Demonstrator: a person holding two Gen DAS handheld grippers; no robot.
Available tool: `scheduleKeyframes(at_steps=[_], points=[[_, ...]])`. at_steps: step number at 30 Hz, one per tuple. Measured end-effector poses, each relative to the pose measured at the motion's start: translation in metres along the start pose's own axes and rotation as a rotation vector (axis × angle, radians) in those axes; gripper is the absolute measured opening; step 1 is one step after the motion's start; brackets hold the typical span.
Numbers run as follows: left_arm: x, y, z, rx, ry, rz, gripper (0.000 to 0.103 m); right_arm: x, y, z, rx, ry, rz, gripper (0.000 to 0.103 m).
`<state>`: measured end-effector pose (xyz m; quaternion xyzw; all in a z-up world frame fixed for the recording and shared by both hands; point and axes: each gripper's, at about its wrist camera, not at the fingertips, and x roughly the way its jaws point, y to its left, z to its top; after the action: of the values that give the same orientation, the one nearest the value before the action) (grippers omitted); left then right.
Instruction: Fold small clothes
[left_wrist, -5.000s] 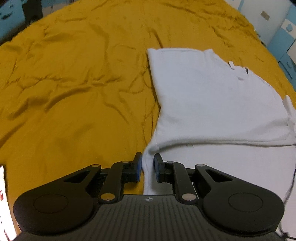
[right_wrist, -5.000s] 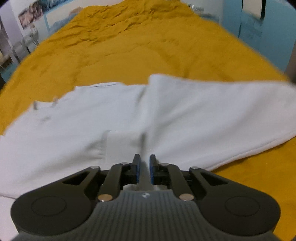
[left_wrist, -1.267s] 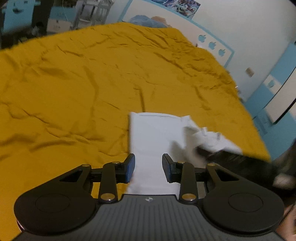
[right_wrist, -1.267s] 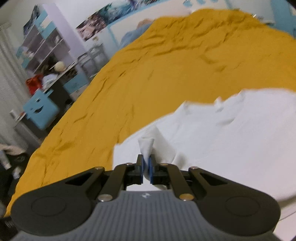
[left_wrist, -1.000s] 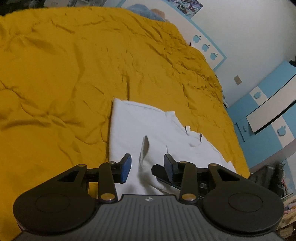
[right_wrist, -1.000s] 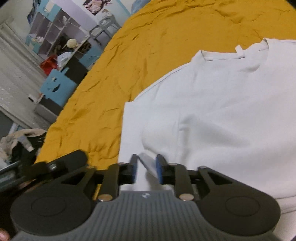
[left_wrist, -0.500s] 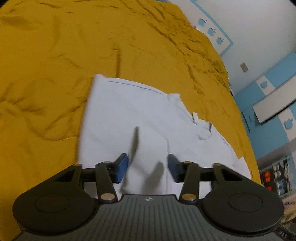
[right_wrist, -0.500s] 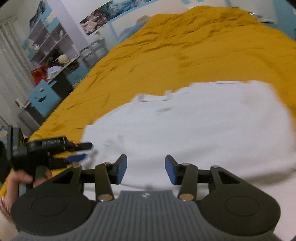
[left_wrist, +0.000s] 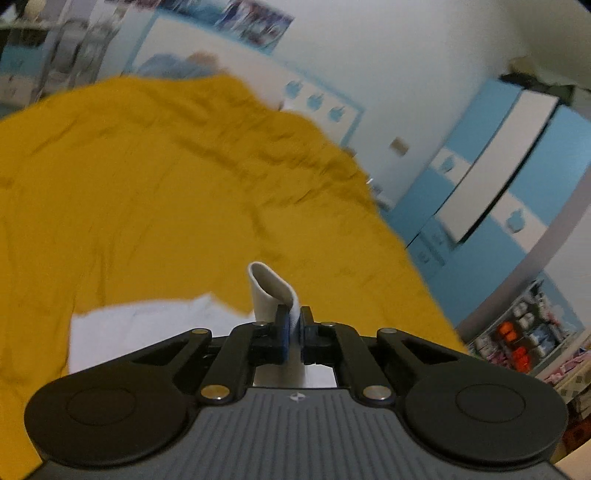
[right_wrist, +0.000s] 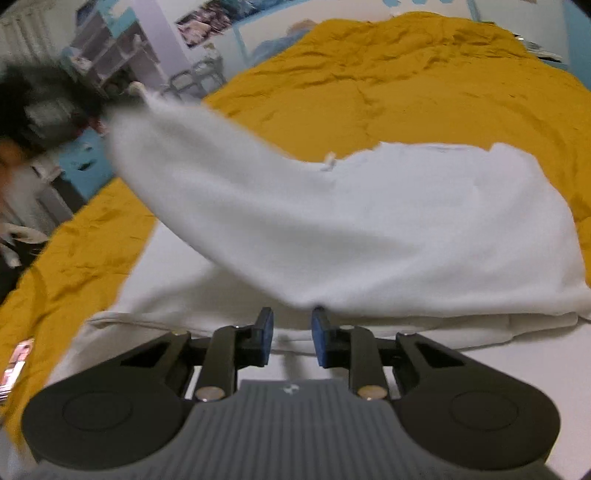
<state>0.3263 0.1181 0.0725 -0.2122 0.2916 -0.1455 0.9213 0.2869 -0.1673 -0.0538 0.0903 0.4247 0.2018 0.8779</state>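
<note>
A white shirt (right_wrist: 424, 229) lies on the yellow bedspread (right_wrist: 406, 81). My left gripper (left_wrist: 291, 325) is shut on a fold of the shirt (left_wrist: 269, 291), which loops up past its fingertips, and it is raised above the bed. In the right wrist view that gripper (right_wrist: 48, 110) is a dark blur at the upper left, pulling one side of the shirt up into a slanted sheet. My right gripper (right_wrist: 291, 321) hovers low over the shirt's near part. Its jaws are closing with a gap between the blue pads (right_wrist: 266, 328). The lifted sheet's lowest edge sits just beyond the fingertips, not pinched.
The yellow bedspread (left_wrist: 147, 184) fills most of both views. Blue and white cabinets (left_wrist: 498, 177) stand to the right of the bed. Shelves with clutter (right_wrist: 110, 55) stand behind the bed's far left. A small printed card or phone (right_wrist: 14, 365) lies at the bed's left edge.
The left gripper closed on the shirt's cloth and rose, dragging that side up off the bed. The right gripper let go of its fold, swung sideways, and its jaws have narrowed again.
</note>
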Motion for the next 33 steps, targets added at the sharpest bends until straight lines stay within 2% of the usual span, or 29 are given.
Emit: scheduleKeyframes(at_steps=[3, 5, 6, 7, 8, 9, 12, 14, 18, 22, 26, 27, 30, 33], points=[[-0.020, -0.013, 0.011, 0.031, -0.050, -0.019, 0.004, 0.000, -0.021, 0.001, 0.020, -0.047, -0.163, 0.018], [-0.025, -0.011, 0.013, 0.038, -0.056, 0.004, 0.004, -0.012, -0.049, 0.003, 0.059, -0.102, -0.302, 0.013], [-0.025, -0.009, 0.013, 0.047, -0.056, 0.027, 0.004, -0.018, -0.063, 0.003, 0.081, -0.120, -0.340, 0.000], [-0.024, -0.003, 0.011, 0.056, -0.049, 0.064, 0.004, -0.027, -0.079, 0.003, 0.111, -0.140, -0.379, 0.000], [-0.021, 0.006, 0.007, 0.052, -0.030, 0.109, 0.004, -0.034, -0.090, 0.003, 0.122, -0.148, -0.455, 0.009], [-0.017, 0.017, 0.000, 0.041, -0.002, 0.150, 0.004, -0.041, -0.101, 0.001, 0.123, -0.146, -0.512, 0.000], [0.006, 0.055, -0.025, 0.004, 0.099, 0.247, 0.004, -0.058, -0.128, -0.010, 0.207, -0.120, -0.444, 0.000], [0.026, 0.083, -0.050, -0.025, 0.185, 0.312, 0.004, -0.061, -0.127, -0.016, 0.172, -0.104, -0.453, 0.000], [0.049, 0.120, -0.091, -0.066, 0.274, 0.388, 0.004, -0.061, -0.125, -0.019, 0.165, -0.070, -0.473, 0.000], [0.056, 0.137, -0.111, -0.060, 0.265, 0.391, 0.005, -0.069, -0.131, -0.027, 0.183, -0.031, -0.467, 0.000], [0.052, 0.132, -0.112, -0.018, 0.259, 0.406, 0.009, -0.086, -0.121, -0.026, 0.180, 0.006, -0.466, 0.000], [0.052, 0.131, -0.112, -0.004, 0.258, 0.410, 0.011, -0.094, -0.115, -0.024, 0.167, -0.003, -0.457, 0.003], [0.053, 0.129, -0.112, -0.002, 0.251, 0.411, 0.012, -0.106, -0.101, -0.011, 0.125, -0.062, -0.408, 0.003], [0.050, 0.130, -0.113, -0.019, 0.239, 0.408, 0.013, -0.095, -0.099, 0.011, 0.087, -0.103, -0.379, 0.003]])
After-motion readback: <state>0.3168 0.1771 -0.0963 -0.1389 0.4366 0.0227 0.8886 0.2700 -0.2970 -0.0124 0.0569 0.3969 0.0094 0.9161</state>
